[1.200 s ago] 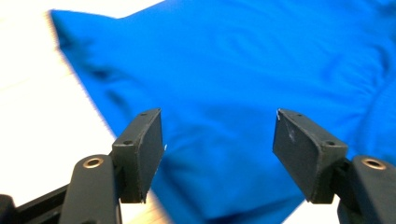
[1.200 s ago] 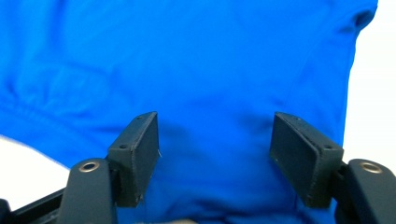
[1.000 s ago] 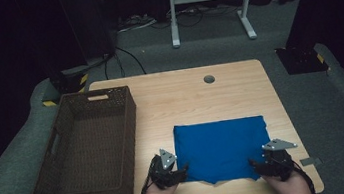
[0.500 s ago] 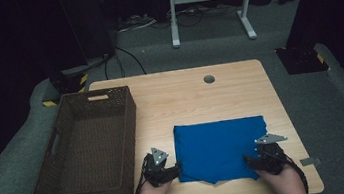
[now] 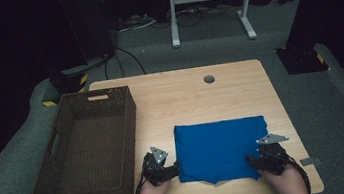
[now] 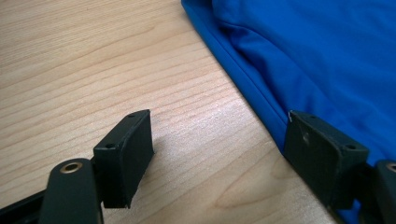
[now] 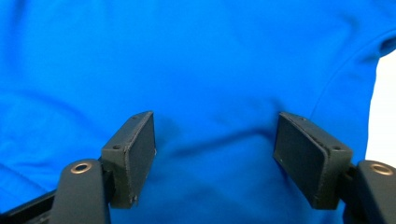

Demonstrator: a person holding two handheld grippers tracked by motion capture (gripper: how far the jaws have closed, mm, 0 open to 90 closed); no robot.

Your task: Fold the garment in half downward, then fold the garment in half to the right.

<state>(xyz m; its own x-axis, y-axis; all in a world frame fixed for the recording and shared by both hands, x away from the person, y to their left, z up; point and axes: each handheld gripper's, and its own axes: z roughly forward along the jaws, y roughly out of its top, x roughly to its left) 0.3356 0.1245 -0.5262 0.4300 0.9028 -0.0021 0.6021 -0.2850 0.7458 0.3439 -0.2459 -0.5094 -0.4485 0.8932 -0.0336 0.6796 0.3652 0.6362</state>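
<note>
Blue cloth [image 5: 221, 148] folded flat; table's near edge

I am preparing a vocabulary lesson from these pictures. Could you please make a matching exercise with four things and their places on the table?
Things:
1. dark woven wicker basket
2. flat folded blue cloth
3. left gripper
4. right gripper

Places:
A. over the cloth's near right corner
B. left part of the wooden table
C. near right part of the table
D. beside the cloth's left edge

Pairs: 1-B, 2-C, 3-D, 4-A
</note>
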